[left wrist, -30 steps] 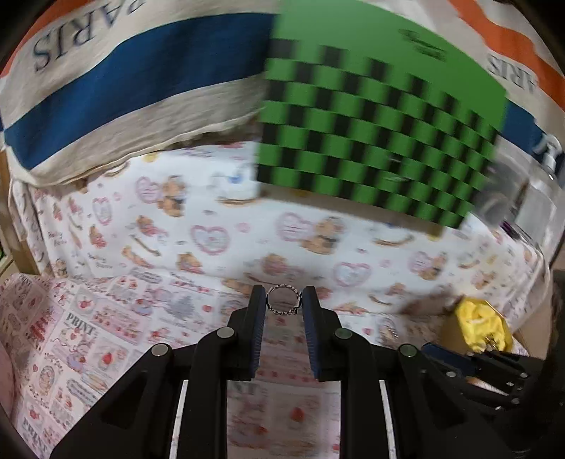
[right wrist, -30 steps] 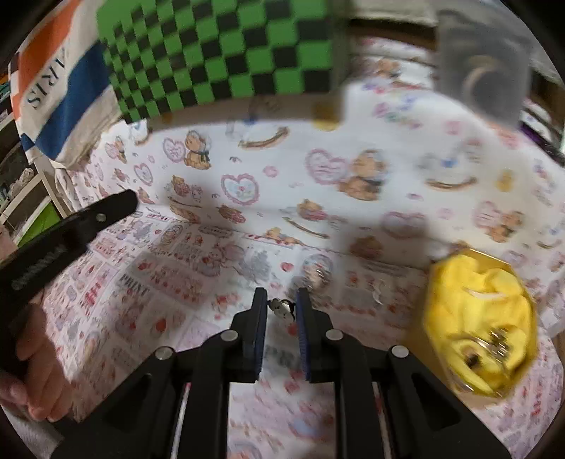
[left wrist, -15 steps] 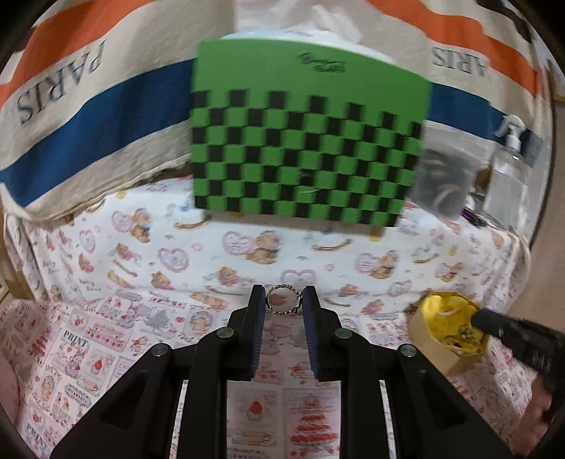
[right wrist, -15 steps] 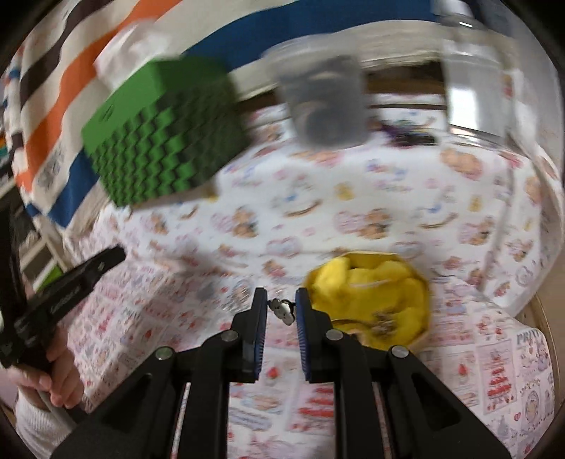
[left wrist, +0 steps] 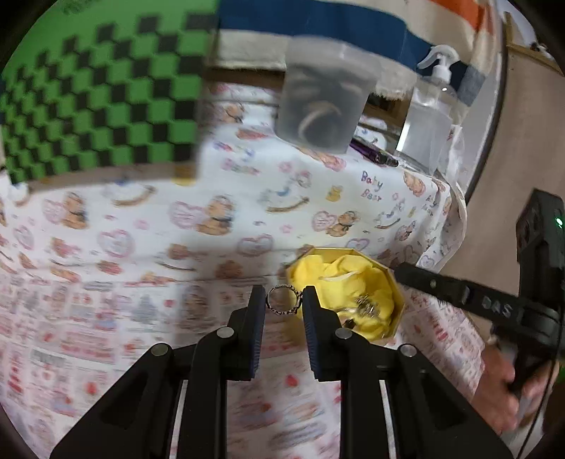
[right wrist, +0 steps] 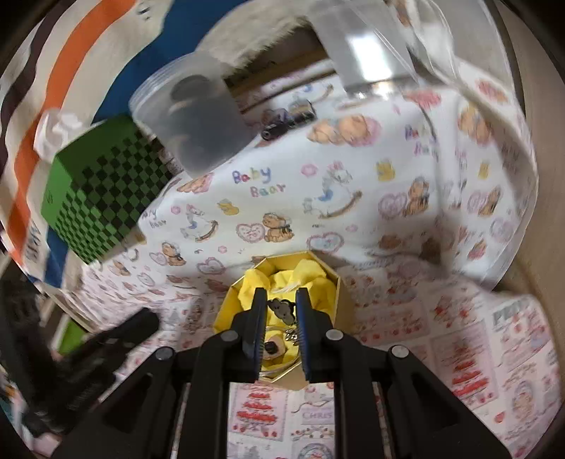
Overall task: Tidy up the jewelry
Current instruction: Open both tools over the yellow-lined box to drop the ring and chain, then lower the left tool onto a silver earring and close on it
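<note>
Cartoon-bear cloth covers the table, with a striped towel hanging behind it at twelve o'clock and a green checkered box standing at ten o'clock in the left wrist view. At four o'clock from centre in that view sits the yellow octagonal box, lined with crumpled yellow cloth on which a few small pieces of jewelry already lie. The left gripper is clenched on a thin metal ring, pinched across its width and held just at the box's nine o'clock rim, not yet over the lining. The right gripper is clenched on a small dark charm, which hangs directly over the box in the right wrist view. Both pieces look very light, hard and smooth, so I judge they could slip or twist between the fingers; the ring is best held across its band as now, the charm by its flat faces. The soft lining should cushion a drop, though small pieces may sink into its folds. Motion blur smears the cloth's print and the background in both views. What the charm depicts is too small to tell, and the pieces in the box are a tangle I cannot sort out. A cloudy plastic container at twelve o'clock holds something I cannot identify, and a clear spray bottle stands at one o'clock.
</note>
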The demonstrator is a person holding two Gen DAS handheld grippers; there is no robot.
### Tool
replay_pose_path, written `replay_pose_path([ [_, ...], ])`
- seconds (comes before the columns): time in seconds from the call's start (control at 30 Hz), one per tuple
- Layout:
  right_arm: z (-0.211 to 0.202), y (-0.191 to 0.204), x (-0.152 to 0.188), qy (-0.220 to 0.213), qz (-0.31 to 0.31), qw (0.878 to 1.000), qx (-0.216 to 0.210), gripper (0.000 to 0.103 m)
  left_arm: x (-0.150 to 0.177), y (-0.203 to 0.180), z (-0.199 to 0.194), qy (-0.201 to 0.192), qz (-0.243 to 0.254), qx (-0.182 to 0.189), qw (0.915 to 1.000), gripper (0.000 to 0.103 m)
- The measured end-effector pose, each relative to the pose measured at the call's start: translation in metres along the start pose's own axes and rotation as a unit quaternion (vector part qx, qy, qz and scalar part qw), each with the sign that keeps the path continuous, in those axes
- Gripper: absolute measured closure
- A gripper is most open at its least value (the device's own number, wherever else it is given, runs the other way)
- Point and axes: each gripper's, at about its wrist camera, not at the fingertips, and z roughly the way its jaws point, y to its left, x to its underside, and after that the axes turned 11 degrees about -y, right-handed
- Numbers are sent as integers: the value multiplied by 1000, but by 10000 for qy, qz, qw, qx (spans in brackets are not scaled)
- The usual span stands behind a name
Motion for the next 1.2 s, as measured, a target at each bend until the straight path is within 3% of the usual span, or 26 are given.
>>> replay_pose_path([
  [0.33,10,-14,1,257,354,9987,-257,88,11,-13,37,362,-512,724,9954,82],
  [0.4,9,-13,2,253,356,9987,-244,87,12,-13,34,301,-453,694,9961,70],
  [0.47,8,-10,2,230,281,9990,-243,83,10,-11,29,161,-427,672,9967,64],
  [0.53,5,-9,2,161,267,9993,-209,71,6,-8,23,37,-396,665,9970,61],
  [0.57,4,-9,1,123,271,9993,-209,62,3,-7,19,-68,-362,590,9976,57],
  [0.63,0,-7,1,31,236,9996,-160,61,-3,1,11,-273,-300,355,9985,54],
  [0.7,-4,-6,0,-63,203,9997,-113,51,-8,8,9,-393,-214,78,9990,52],
  [0.8,-6,-5,1,-122,146,9998,-71,48,-10,22,12,-383,-121,-371,9985,51],
  [0.93,-3,-1,3,-153,-55,9998,153,44,-6,35,23,-215,102,-928,9954,51],
  [1.2,0,3,7,-111,-198,9994,262,44,4,59,54,490,-49,-1439,9884,52],
])
